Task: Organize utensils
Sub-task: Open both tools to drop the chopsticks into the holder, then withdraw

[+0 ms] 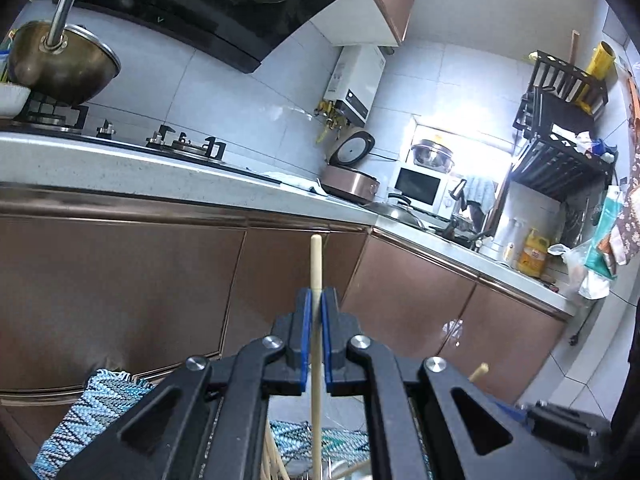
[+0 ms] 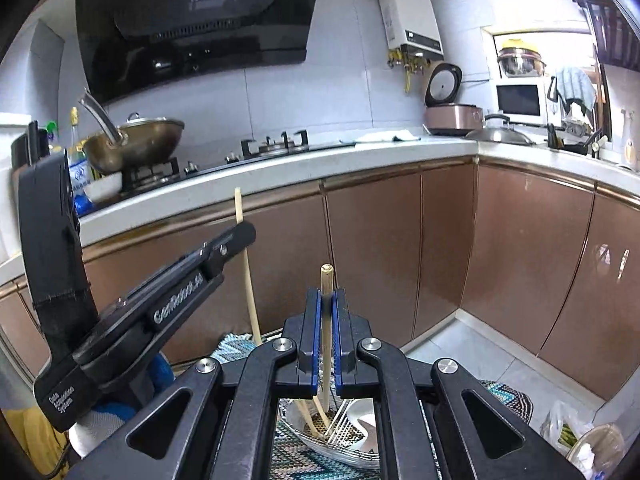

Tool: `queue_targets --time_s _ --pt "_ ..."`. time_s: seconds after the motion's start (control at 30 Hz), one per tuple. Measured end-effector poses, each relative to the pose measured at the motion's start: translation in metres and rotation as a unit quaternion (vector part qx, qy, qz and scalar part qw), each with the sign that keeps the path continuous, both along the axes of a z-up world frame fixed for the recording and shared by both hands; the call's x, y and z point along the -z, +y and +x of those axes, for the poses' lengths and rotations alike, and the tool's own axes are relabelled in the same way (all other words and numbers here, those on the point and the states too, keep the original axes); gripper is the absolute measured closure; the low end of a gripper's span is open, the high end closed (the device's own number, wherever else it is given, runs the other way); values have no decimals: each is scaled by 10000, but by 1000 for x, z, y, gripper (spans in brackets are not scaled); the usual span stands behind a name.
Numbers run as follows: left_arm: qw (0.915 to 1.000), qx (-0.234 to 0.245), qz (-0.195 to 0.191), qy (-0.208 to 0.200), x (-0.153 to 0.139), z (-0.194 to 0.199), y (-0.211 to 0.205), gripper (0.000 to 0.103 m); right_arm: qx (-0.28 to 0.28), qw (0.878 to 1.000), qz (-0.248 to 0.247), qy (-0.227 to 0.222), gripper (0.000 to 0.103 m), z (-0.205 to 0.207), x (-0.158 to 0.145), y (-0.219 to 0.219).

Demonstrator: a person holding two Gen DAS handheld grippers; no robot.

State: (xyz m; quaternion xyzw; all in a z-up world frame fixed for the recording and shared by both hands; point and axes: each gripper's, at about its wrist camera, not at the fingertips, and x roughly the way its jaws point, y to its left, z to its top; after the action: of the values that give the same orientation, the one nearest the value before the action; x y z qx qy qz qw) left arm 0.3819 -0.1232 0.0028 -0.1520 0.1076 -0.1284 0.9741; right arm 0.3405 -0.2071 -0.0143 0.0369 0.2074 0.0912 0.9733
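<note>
Pale wooden chopsticks (image 2: 327, 344), blue-padded black gripper fingers (image 2: 316, 336) and a blue-and-white zigzag woven mat (image 1: 96, 408) are shown.

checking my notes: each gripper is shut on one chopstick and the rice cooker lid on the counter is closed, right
Not quite: the rice cooker lid stands open, tipped up against the wall tiles, as the right wrist view shows. The rest holds: the left gripper is shut on a chopstick, and the right gripper is shut on its own chopstick.
</note>
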Motion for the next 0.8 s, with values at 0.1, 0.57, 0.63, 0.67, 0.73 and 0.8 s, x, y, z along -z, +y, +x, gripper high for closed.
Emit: queue_targets --time_s 0.1,0.57,0.63,0.67,0.73,0.8 --pt "10000 -3 -43 52 12 10 -2 98 -8 9999 -60 94 98 6 11 1" --pt "9998 92 99 132 33 8 4 89 139 9993 -115 318 89 8 31 6" --pt "9999 84 124 87 26 -3 10 78 197 9994 -84 285 80 4 28 6" --pt "9999 82 119 81 23 -8 12 76 225 9994 -37 254 80 0 26 5" --pt "9998 70 152 95 16 -18 18 70 274 9994 38 185 75 -7 20 5" --pt "9997 56 211 122 8 -31 25 65 304 9994 86 105 73 -17 13 5"
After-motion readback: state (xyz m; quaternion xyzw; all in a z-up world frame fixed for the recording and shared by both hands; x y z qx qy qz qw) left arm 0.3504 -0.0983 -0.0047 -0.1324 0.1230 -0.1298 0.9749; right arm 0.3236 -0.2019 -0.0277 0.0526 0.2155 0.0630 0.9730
